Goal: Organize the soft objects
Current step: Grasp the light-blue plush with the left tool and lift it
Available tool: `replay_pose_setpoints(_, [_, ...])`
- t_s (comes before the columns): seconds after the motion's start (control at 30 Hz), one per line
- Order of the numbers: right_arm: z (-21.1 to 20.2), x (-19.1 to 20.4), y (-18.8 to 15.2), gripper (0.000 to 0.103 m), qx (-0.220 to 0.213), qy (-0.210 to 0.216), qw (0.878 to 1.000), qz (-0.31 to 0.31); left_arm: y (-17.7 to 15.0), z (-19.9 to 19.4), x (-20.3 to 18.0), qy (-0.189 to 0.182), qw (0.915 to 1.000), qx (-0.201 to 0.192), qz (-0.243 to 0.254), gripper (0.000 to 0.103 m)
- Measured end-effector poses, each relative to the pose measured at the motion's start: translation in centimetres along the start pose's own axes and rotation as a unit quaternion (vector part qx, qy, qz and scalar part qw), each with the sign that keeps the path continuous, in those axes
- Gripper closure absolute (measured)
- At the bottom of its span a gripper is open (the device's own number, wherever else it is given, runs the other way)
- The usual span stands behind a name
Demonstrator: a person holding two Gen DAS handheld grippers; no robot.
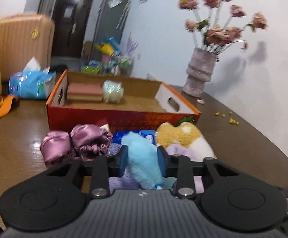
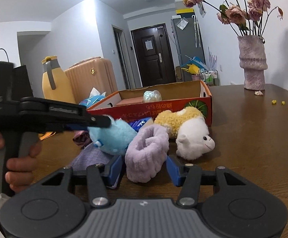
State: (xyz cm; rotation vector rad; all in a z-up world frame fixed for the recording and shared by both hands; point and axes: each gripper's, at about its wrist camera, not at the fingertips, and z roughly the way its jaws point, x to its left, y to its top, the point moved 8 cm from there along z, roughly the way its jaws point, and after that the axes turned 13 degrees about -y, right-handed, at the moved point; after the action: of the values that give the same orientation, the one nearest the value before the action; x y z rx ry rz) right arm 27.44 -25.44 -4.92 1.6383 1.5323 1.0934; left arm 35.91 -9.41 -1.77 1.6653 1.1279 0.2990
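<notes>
Left tongs [image 1: 143, 159] grip the blue plush [image 1: 144, 156]; right tongs [image 2: 145, 169] gape around the lilac band [image 2: 147, 152].

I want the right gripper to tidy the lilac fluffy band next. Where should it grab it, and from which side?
Probably the near rim of the lilac band, approached straight ahead. It stands as a loop, opening up, between the open fingers of the right gripper; one thick plush wall should pinch easily. The blue plush crowds its left.
</notes>
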Motion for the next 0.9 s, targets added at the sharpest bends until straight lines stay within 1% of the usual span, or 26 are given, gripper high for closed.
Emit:
replay_pose_setpoints(0.03, [-0.2,0.1,0.0,0.053,-0.002,0.001,1.0,-0.001,0.0,-0.7,-0.4,-0.009,1.0,0.0,0.001,0.078])
replay_pose_setpoints(0.1, [-0.9,0.5,0.3,0.053,-0.009,0.005,1.0,-0.004,-0.2,-2.1,-0.9,-0.022,0.9998,-0.001,-0.001,0.079])
replay_pose_setpoints(0.17, [-2.0,0.9,0.5,0.053,-0.021,0.009,1.0,-0.007,-0.7,-4.1,-1.0,-0.039,0.999,0.001,-0.024,0.079])
replay_pose_setpoints(0.23, [-3.2,1.3,0.7,0.053,-0.031,0.014,0.999,-0.01,-1.6,-6.4,-0.8,-0.07,0.9959,0.001,-0.057,0.079])
replay_pose_setpoints(0.27, [-3.7,1.4,0.6,0.052,-0.034,0.016,0.999,-0.009,-2.3,-7.2,-0.7,-0.077,0.9946,0.001,-0.07,0.078])
replay_pose_setpoints(0.3, [-4.0,1.5,0.4,0.052,-0.033,0.017,0.999,-0.008,-3.2,-8.0,-0.4,-0.079,0.9932,0.004,-0.086,0.078])
replay_pose_setpoints(0.37, [-4.4,1.7,-0.1,0.052,-0.026,0.019,0.999,-0.006,-5.7,-8.9,0.2,-0.076,0.9895,0.031,-0.119,0.078])
replay_pose_setpoints(0.4, [-4.6,2.0,-0.4,0.052,-0.022,0.021,1.0,-0.004,-7.0,-9.3,0.7,-0.068,0.988,0.043,-0.132,0.078])
replay_pose_setpoints(0.47, [-4.9,2.7,-0.8,0.052,-0.009,0.036,0.999,0.0,-8.5,-10.3,1.4,-0.059,0.9863,0.045,-0.147,0.077])
replay_pose_setpoints(0.53, [-5.2,4.0,-1.2,0.051,0.0,0.056,0.998,-0.001,-9.4,-11.2,1.9,-0.038,0.988,0.045,-0.143,0.063])
replay_pose_setpoints(0.6, [-5.3,5.5,-1.7,0.051,0.011,0.077,0.997,-0.009,-9.7,-12.0,2.1,-0.024,0.9904,0.038,-0.131,0.06])
replay_pose_setpoints(0.7, [-4.8,7.2,-2.7,0.051,0.034,0.097,0.995,-0.011,-9.9,-12.5,2.1,-0.037,0.9898,0.034,-0.133,0.055])
replay_pose_setpoints(0.8, [-4.0,8.3,-3.5,0.051,0.056,0.105,0.993,-0.005,-10.3,-12.4,2.1,-0.047,0.9887,0.034,-0.139,0.055])
replay_pose_setpoints(0.9, [-3.2,8.5,-4.1,0.053,0.077,0.101,0.992,0.009,-10.6,-12.0,2.2,-0.057,0.9869,0.04,-0.145,0.055])
